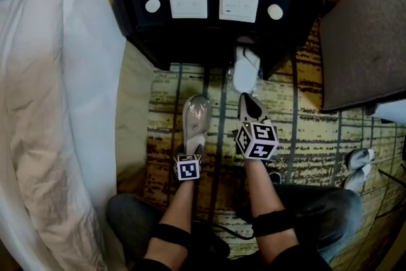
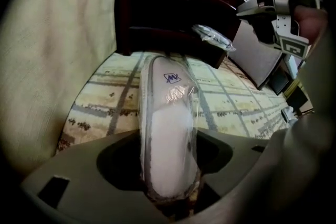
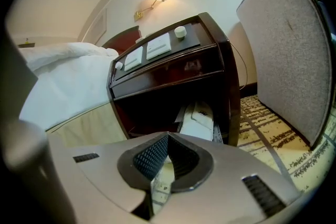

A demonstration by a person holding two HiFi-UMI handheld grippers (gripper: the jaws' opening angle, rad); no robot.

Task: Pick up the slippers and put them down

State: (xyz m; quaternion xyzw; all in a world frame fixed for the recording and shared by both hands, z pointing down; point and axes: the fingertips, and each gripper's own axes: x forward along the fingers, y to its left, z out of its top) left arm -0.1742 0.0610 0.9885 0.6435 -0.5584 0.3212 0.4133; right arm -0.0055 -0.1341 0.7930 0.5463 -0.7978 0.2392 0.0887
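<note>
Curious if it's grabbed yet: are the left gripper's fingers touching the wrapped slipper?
Touching. The left gripper view shows the fingers pressed against both sides of the wrapped slipper at its near end.

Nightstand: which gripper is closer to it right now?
Right. The right gripper is just short of the nightstand, its wrapped slipper reaching the shelf. The left gripper is farther back over the carpet, gripping the other slipper.
</note>
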